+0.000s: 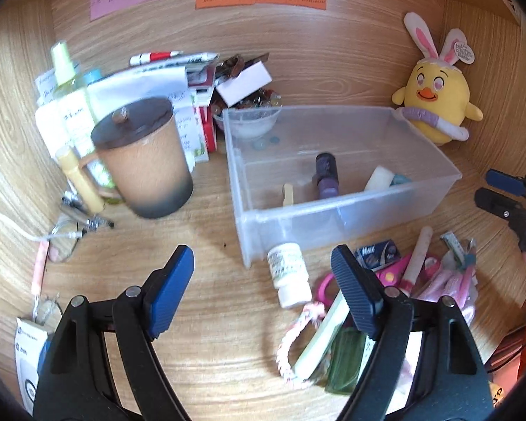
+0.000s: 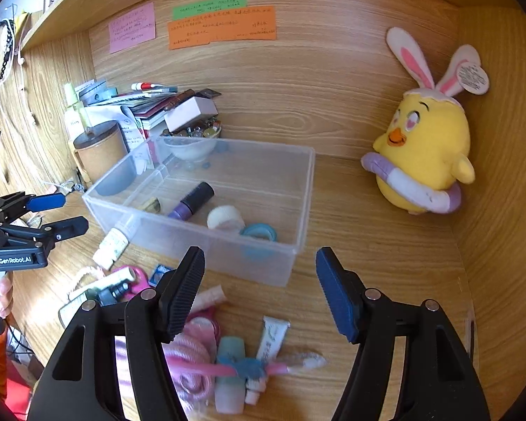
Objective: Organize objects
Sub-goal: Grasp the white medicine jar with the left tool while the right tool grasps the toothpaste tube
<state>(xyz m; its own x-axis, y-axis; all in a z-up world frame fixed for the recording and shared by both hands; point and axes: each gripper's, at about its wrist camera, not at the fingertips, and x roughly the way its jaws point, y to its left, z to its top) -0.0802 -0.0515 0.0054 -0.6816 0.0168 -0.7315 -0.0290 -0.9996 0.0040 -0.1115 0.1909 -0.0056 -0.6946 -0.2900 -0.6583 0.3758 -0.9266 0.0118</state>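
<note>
Both tools, left tool (image 1: 263,287) and right tool (image 2: 259,291), angle downward, spread open and empty, near the clear bin (image 1: 333,207).

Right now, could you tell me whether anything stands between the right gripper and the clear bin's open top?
Nothing visible does. The right gripper is open and empty, and bare desk lies between it and the clear bin. The bin has no lid. The pink clutter lies below the left finger, off that path.

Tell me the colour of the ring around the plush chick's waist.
The ring on the plush chick is purple and white; the right wrist view shows it best.
</note>
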